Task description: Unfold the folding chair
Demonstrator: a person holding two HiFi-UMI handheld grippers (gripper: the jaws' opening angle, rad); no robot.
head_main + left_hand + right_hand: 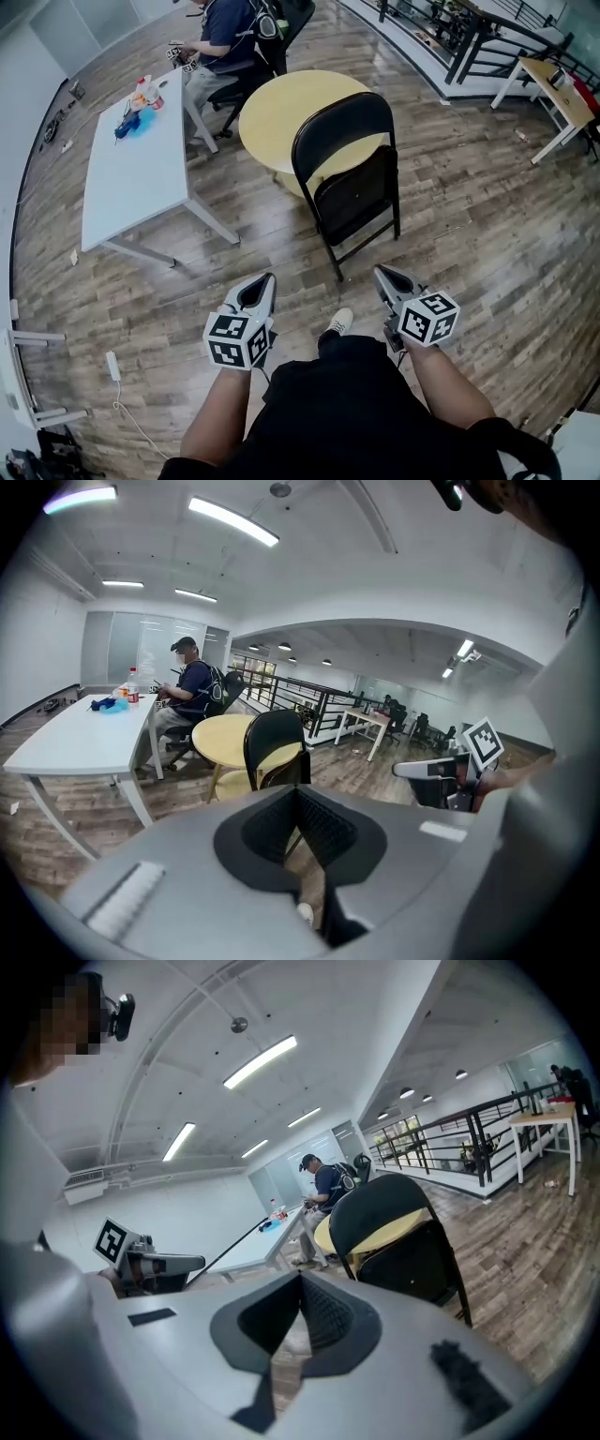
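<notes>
Left gripper and right gripper are hovering before the folding chair, jaws together, empty. Its seat is seemingly hiding the rear legs.

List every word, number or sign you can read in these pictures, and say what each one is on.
No text can be read in any view.
Cubes on the left gripper and right gripper: black-and-white square patterns only, no letters or digits.
Labels on the bottles on the white table: too small to read.
The folding chair: no label visible.
</notes>
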